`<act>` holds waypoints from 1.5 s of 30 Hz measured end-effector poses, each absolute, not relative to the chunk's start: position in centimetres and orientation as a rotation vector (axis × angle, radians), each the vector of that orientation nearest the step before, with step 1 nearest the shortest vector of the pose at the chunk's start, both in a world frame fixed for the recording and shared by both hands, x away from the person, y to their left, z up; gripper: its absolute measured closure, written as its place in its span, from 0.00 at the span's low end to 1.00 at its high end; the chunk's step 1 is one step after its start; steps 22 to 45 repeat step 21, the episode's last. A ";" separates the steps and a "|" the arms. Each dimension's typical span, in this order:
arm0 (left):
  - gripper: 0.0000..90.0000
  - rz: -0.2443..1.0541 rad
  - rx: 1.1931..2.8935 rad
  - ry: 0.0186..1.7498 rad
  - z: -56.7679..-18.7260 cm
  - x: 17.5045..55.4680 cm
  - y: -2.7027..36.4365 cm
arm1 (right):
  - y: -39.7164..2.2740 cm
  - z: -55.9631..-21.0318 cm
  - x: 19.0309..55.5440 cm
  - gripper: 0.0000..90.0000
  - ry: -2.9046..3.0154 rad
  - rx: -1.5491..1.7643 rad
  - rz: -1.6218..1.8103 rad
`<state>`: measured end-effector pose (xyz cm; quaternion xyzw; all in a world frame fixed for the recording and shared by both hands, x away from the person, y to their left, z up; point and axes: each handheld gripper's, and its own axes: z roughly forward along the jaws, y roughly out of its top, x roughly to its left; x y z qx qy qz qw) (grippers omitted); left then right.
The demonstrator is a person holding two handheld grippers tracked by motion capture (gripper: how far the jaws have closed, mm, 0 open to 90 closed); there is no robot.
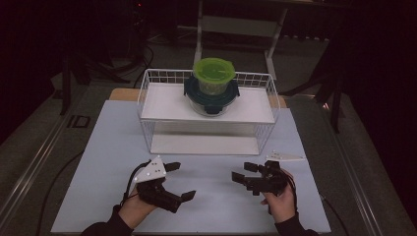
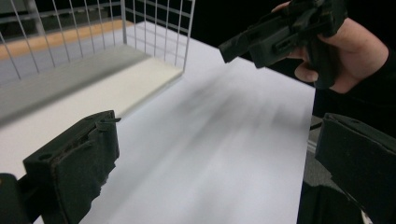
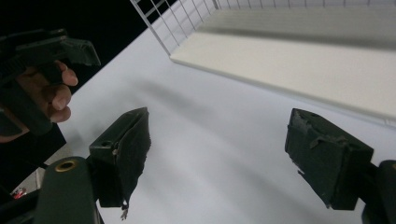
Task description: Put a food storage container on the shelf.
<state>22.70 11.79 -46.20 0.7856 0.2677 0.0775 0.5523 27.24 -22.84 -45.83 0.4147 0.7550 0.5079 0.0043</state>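
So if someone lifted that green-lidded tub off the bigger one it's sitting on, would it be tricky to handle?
Probably a little. The green-lidded tub is round with a smooth-looking lid, so jaws might slip on it. It seems to hold something, so likely not feather-light. Stacked on the dark-lidded container atop the wire shelf, a sideways nudge could slide it off.

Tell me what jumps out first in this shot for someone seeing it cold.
The bright green-lidded container, stacked on a dark-lidded container atop the white wire shelf rack at the table's far side. Nearer, the left gripper and right gripper face each other over the white table, jaws open, empty.
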 end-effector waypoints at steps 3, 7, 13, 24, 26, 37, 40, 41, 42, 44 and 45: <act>0.00 0.178 1.858 0.643 -47.1 22.4 11.7 | -23.4 -46.7 26.9 0.24 2.373 1.319 1.562; 0.00 0.187 1.858 0.650 -47.7 22.3 11.9 | -24.1 -47.4 26.4 0.23 2.364 1.335 1.543; 0.00 0.186 1.856 0.661 -48.3 22.3 11.7 | -24.7 -48.0 26.2 0.23 2.354 1.355 1.531; 0.00 0.184 1.873 0.669 -49.2 22.3 11.5 | -25.1 -48.8 26.3 0.23 2.335 1.364 1.499; 0.00 0.184 1.873 0.669 -49.2 22.3 11.5 | -25.1 -48.8 26.3 0.23 2.335 1.364 1.499; 0.00 0.184 1.873 0.669 -49.2 22.3 11.5 | -25.1 -48.8 26.3 0.23 2.335 1.364 1.499; 0.00 0.184 1.873 0.669 -49.2 22.3 11.5 | -25.1 -48.8 26.3 0.23 2.335 1.364 1.499; 0.00 0.184 1.873 0.669 -49.2 22.3 11.5 | -25.1 -48.8 26.3 0.23 2.335 1.364 1.499; 0.00 0.184 1.873 0.669 -49.2 22.3 11.5 | -25.1 -48.8 26.3 0.23 2.335 1.364 1.499; 0.00 0.184 1.873 0.669 -49.2 22.3 11.5 | -25.1 -48.8 26.3 0.23 2.335 1.364 1.499; 0.00 0.184 1.873 0.669 -49.2 22.3 11.5 | -25.1 -48.8 26.3 0.23 2.335 1.364 1.499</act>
